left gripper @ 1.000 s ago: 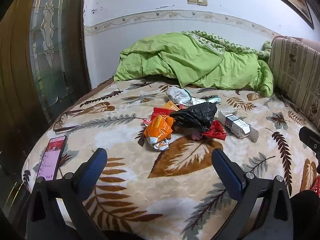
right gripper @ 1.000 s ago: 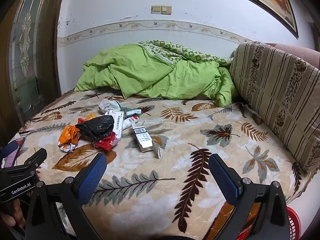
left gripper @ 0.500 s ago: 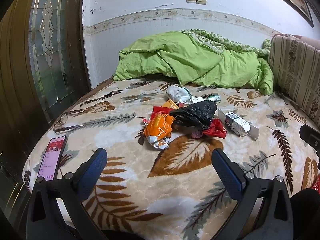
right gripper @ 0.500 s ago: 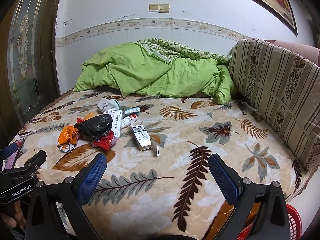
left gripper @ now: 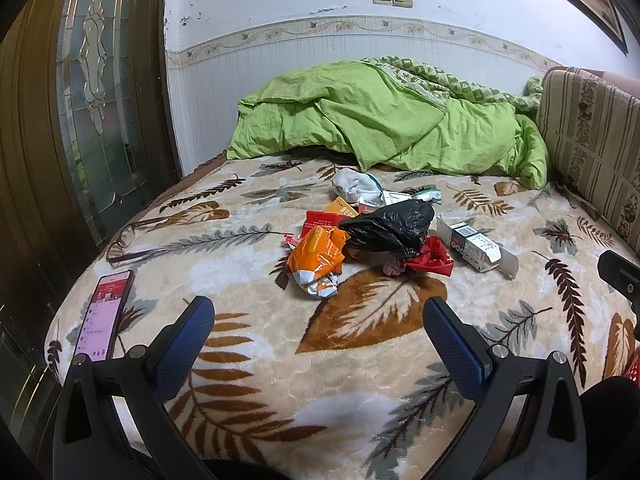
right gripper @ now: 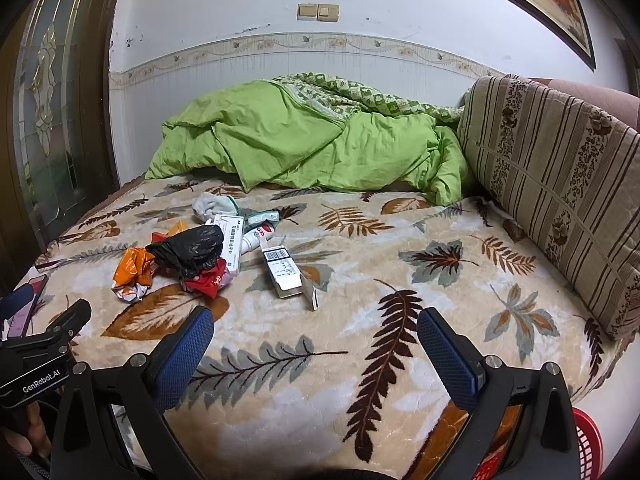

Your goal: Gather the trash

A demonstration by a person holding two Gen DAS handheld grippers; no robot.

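A pile of trash lies mid-bed: an orange foil wrapper, a black plastic bag, a red wrapper, an open white carton and a white sock. The same pile shows in the right wrist view: orange wrapper, black bag, carton. My left gripper is open and empty, above the blanket short of the pile. My right gripper is open and empty, to the right of the pile.
A phone with a lit pink screen and glasses lie at the bed's left edge. A green quilt is heaped at the back. A striped cushion lines the right side. A red basket sits below the bed's near right corner.
Both grippers have moved slightly forward toward the pile. Both stay open, and nothing on the bed has moved.
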